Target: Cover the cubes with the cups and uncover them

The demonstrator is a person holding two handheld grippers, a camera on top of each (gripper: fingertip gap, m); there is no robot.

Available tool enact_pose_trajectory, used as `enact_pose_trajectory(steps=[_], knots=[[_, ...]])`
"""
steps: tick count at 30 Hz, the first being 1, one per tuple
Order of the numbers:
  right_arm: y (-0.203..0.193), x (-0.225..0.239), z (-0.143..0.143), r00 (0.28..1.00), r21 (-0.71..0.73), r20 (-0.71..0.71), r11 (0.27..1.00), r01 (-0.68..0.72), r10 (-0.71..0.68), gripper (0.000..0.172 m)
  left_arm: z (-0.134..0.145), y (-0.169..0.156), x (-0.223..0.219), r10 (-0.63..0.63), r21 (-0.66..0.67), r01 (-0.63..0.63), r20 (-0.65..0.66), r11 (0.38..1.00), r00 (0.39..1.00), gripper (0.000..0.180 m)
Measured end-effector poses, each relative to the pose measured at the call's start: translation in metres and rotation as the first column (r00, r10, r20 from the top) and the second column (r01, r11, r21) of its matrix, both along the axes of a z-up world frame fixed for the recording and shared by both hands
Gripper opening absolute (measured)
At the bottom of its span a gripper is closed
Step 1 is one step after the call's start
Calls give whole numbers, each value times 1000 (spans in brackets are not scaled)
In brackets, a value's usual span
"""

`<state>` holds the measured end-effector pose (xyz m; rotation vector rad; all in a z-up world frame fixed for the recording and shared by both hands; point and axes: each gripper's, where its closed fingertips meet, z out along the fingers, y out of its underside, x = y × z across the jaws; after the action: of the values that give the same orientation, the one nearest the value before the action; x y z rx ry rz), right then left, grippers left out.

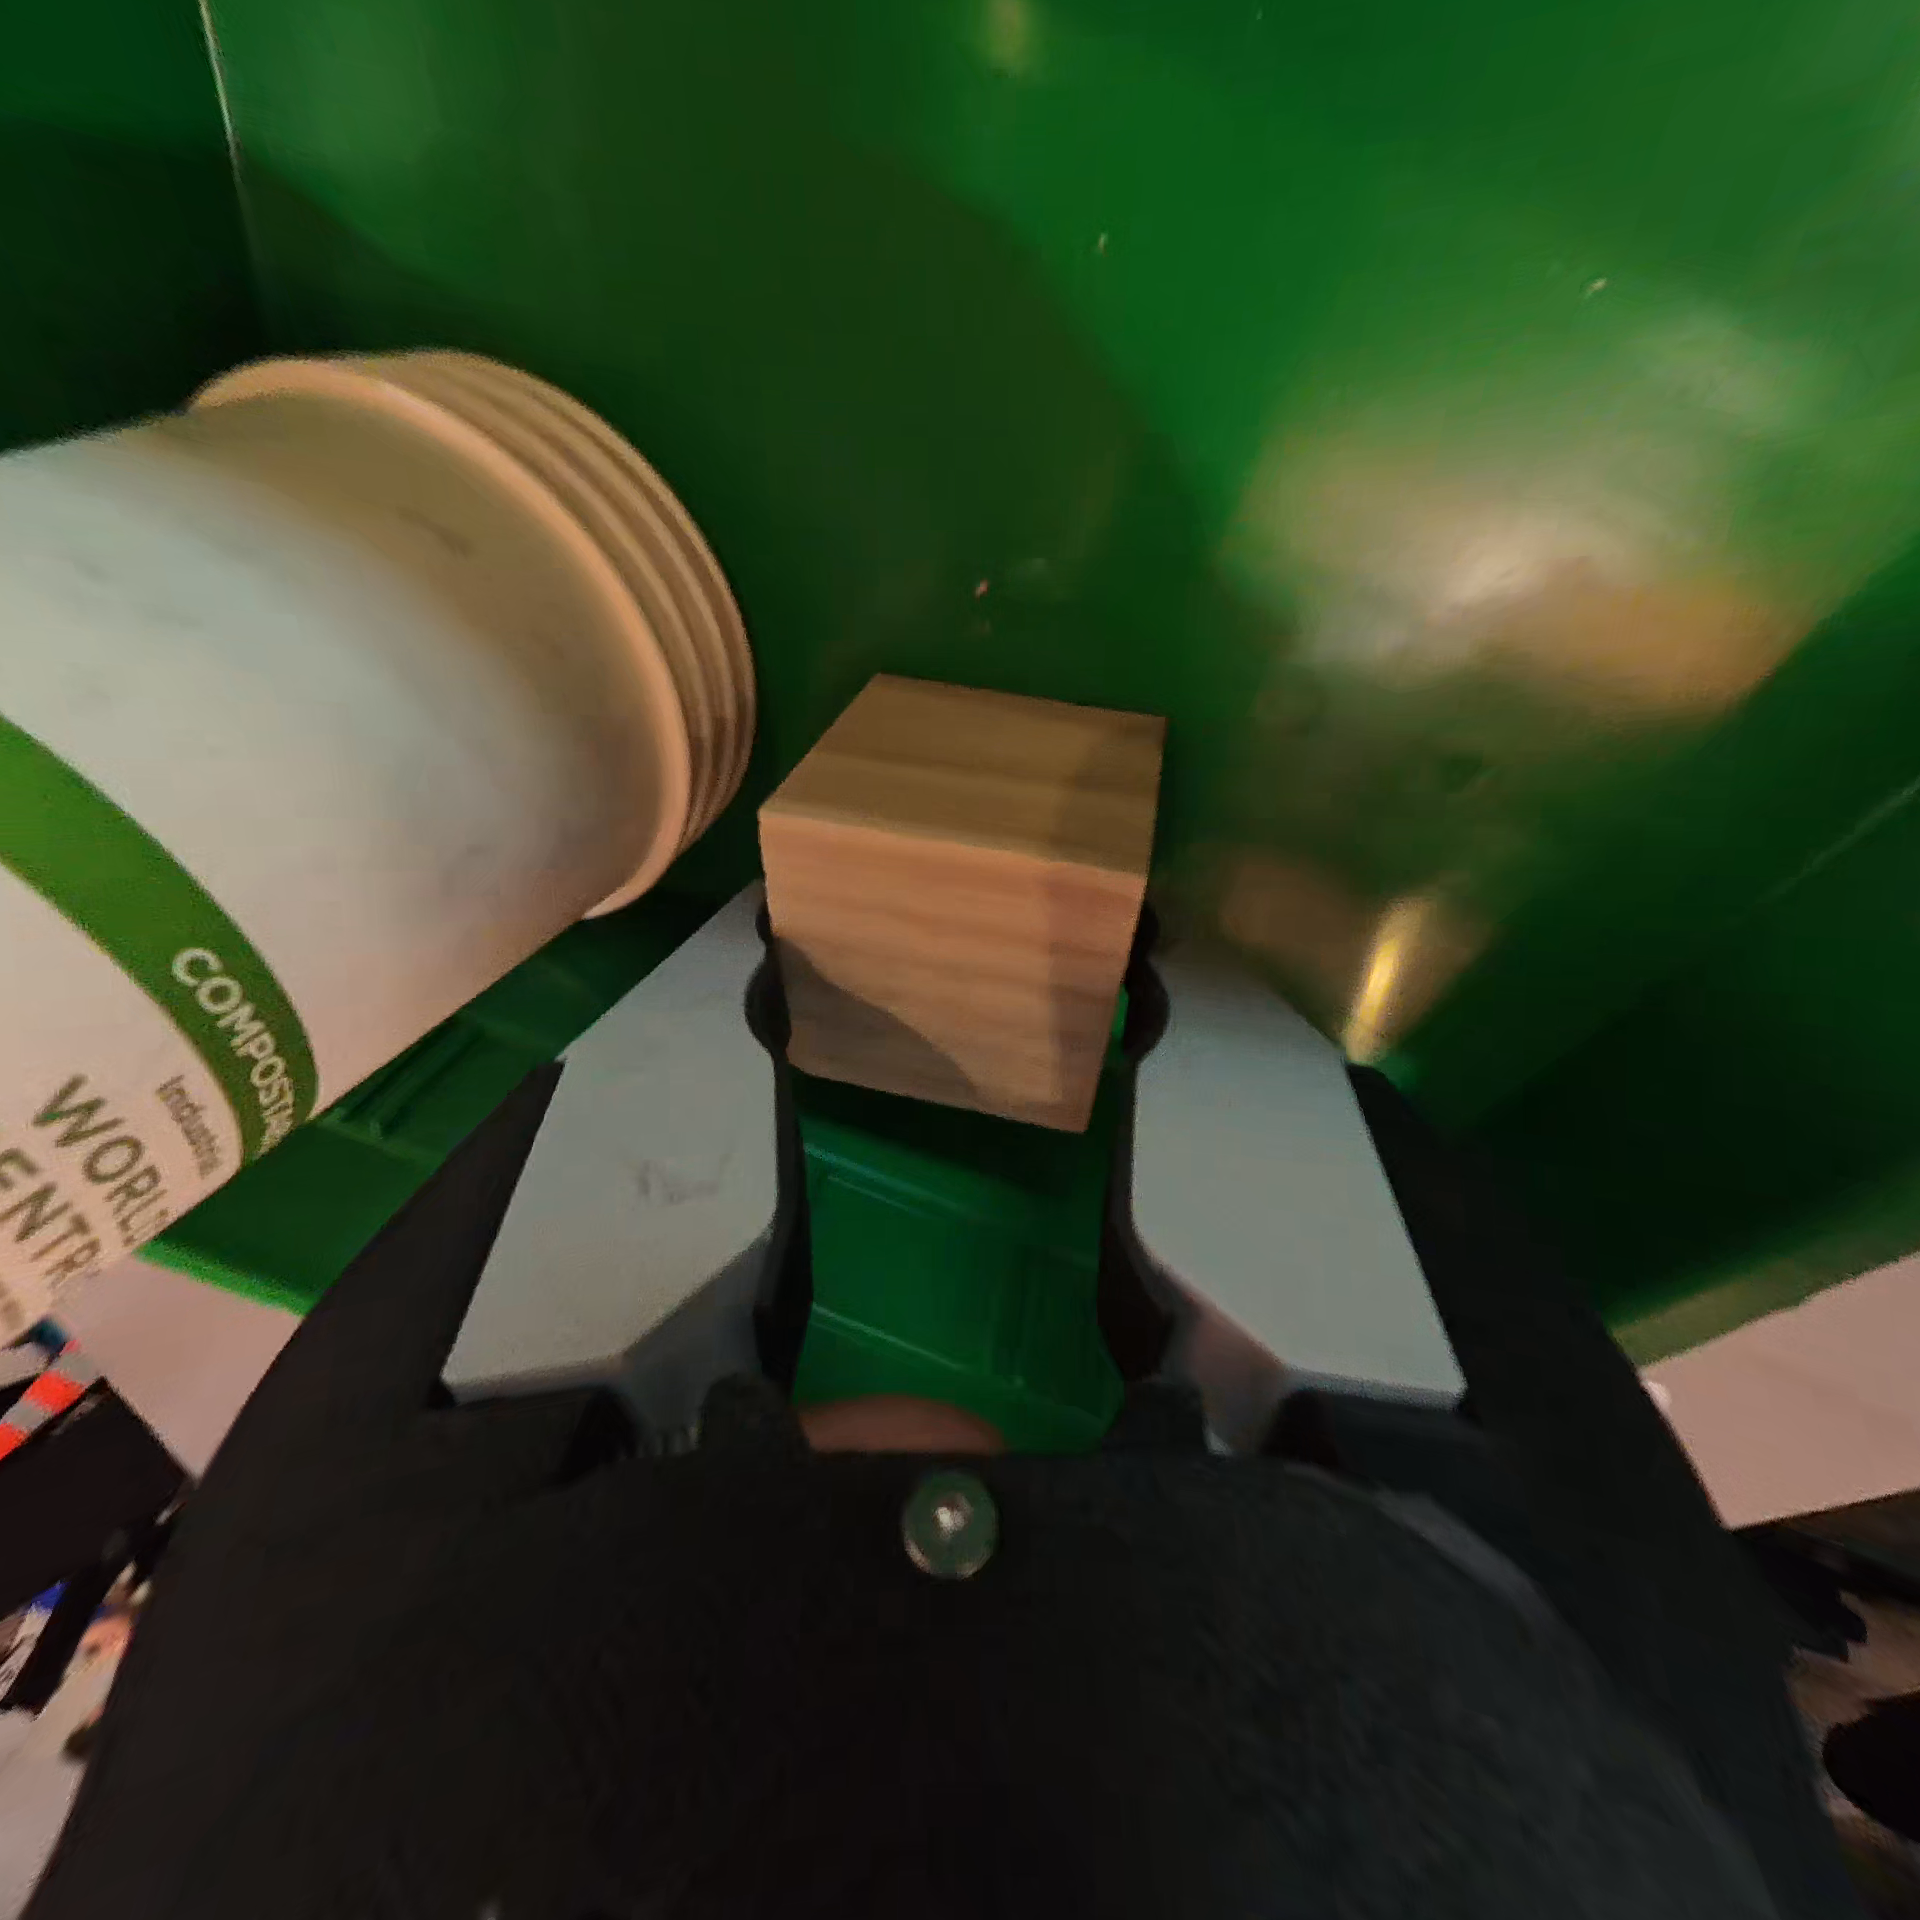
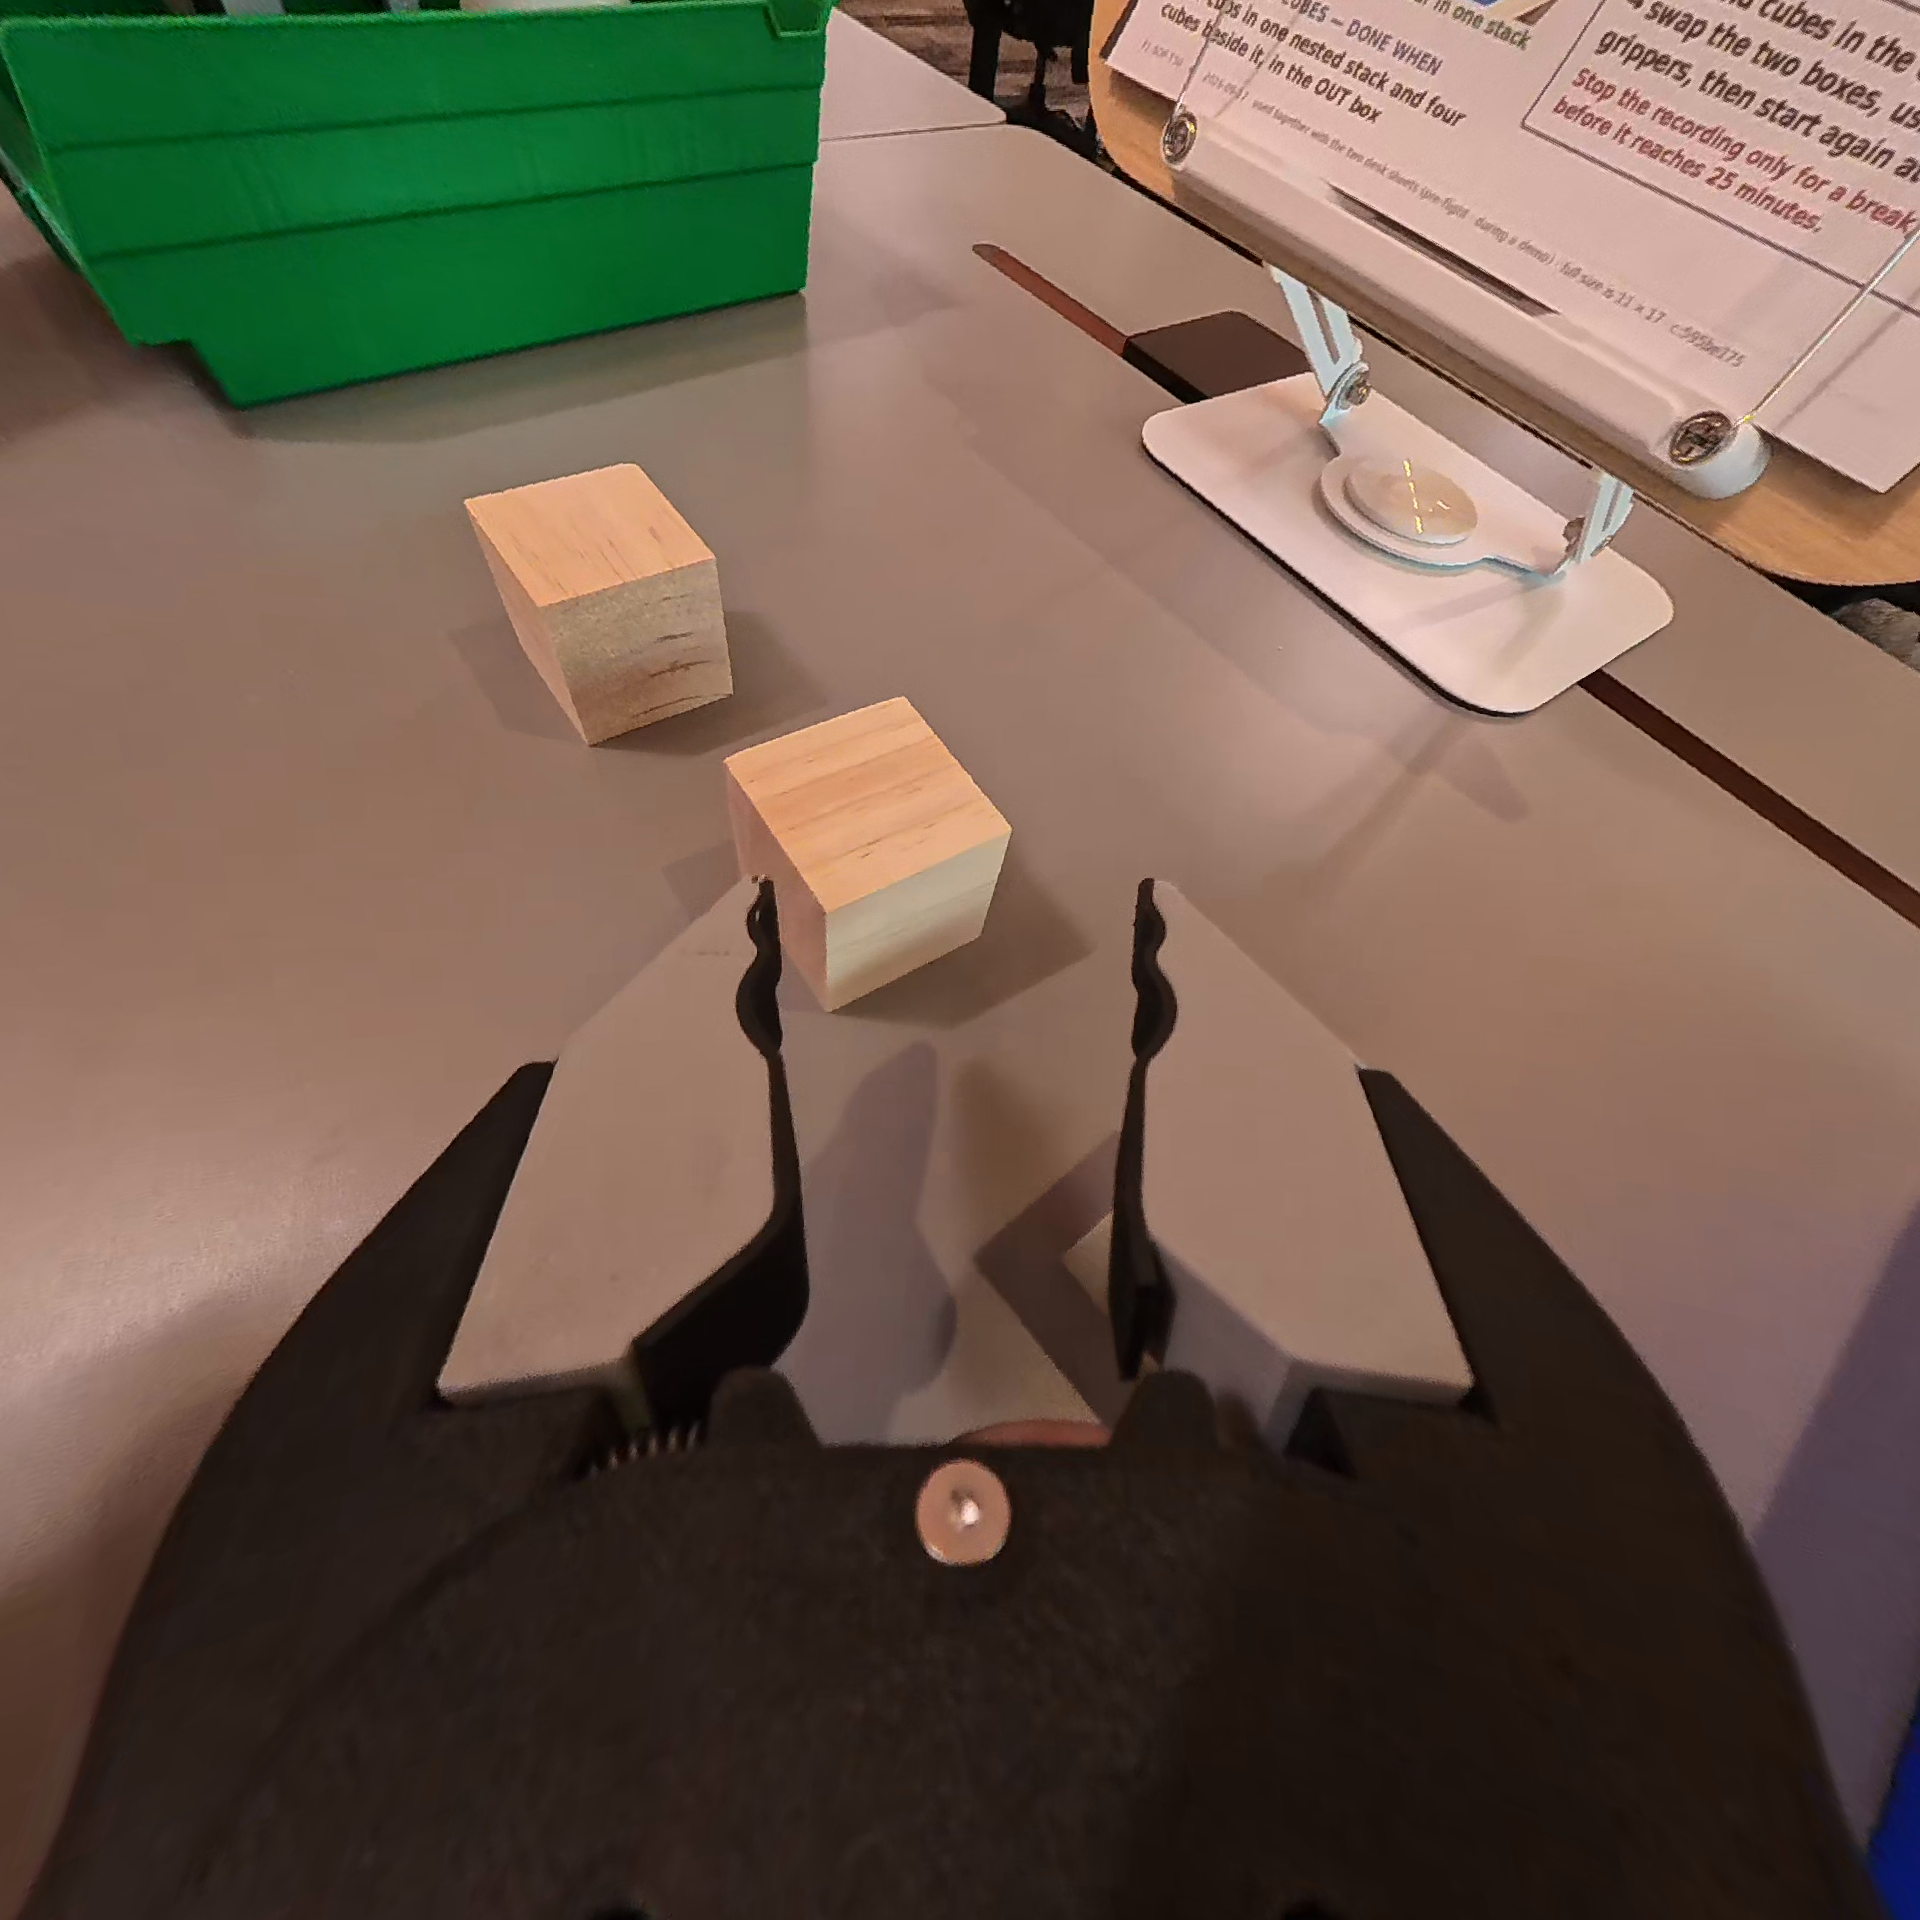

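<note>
Wooden and pale, a cube [image 1: 956, 904] is seen clamped between the two pads of the left hand-held gripper [image 1: 951, 935], with both black pads pressed against its sides; it is held over the inside of a green bin [image 1: 1351, 312]. Up and to the left of this cube, a nested stack of white paper cups [image 1: 343, 727] is seen lying on its side, its tan rims turned toward the cube and just beside it. A green band with white lettering is wrapped around the outer cup, and more green lettering is printed below the band; the wording is left unquoted. The view here is blurred.

In the right wrist view, the right hand-held gripper [image 2: 951, 914] is held released, with nothing pressed between its pads. A second wooden cube [image 2: 873, 847] is rested on the grey counter [image 2: 312, 987] just ahead of the fingertips, close to the left pad and apart from the right one. A third wooden cube [image 2: 603, 597] is placed beyond the second cube, to its upper left. Farther in the same direction the green bin [image 2: 436, 197] is set on the counter. To the upper right of the second cube, a printed instruction sheet [image 2: 1621, 114] with black and red text is propped on a white stand [image 2: 1423, 530].
</note>
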<state>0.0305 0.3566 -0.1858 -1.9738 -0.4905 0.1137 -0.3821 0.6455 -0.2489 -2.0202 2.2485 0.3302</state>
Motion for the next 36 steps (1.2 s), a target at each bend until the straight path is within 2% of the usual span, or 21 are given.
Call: enact_pose_trajectory(steps=[2, 3, 7, 10, 13, 15, 17, 20, 23, 26, 29, 31, 33, 36], knots=[[0, 0, 1, 1000, 4, 2, 1000, 0, 0, 66, 10, -10, 10, -21, -24, 23, 46, 999, 999, 64], [-1, 0, 2, 1000, 7, -2, 1000, -3, 3, 66, 22, -9, 13, -50, 21, 49, 52, 999, 997, 64], [-3, -2, 11, 1000, 33, -18, 999, -12, 12, 66, 90, -29, 30, -125, 137, 113, 79, 984, 989, 63], [-5, -2, 18, 1000, 57, -17, 998, -11, 12, 65, 135, -67, 66, -225, 203, 199, 115, 959, 968, 63], [-5, -2, 23, 1000, 78, -25, 997, -8, 10, 65, 152, -118, 119, -325, 204, 287, 190, 936, 926, 63], [-5, 1, 24, 1000, 87, -30, 996, 1, 2, 65, 140, -147, 147, -373, 170, 345, 179, 923, 910, 63], [-4, 6, 26, 999, 99, -36, 995, 18, -15, 64, 116, -158, 166, -390, 145, 372, 123, 917, 913, 63], [-7, 14, 30, 997, 115, -60, 992, 44, -37, 64, 75, -158, 179, -387, 105, 382, 28, 918, 922, 63], [-25, 11, 48, 988, 154, -151, 987, 40, -17, 65, 41, -154, 186, -378, 75, 379, -38, 922, 925, 63], [-54, 39, 71, 986, 233, -98, 960, 154, -134, 64, 13, -156, 189, -381, 38, 385, -88, 922, 920, 63], [-83, 93, 84, 952, 256, -70, 917, 305, -297, 58, -4, -154, 188, -392, 30, 399, -132, 917, 911, 64], [-93, 129, 72, 916, 186, -69, 897, 400, -395, 62, -5, -153, 190, -389, 42, 397, -129, 917, 912, 65], [-93, 151, 46, 890, 72, -62, 887, 456, -452, 70, -5, -153, 191, -384, 42, 391, -117, 920, 916, 65], [-88, 198, 16, 778, 42, 132, 787, 615, -615, 70, -6, -153, 192, -381, 54, 388, -108, 920, 918, 65]])
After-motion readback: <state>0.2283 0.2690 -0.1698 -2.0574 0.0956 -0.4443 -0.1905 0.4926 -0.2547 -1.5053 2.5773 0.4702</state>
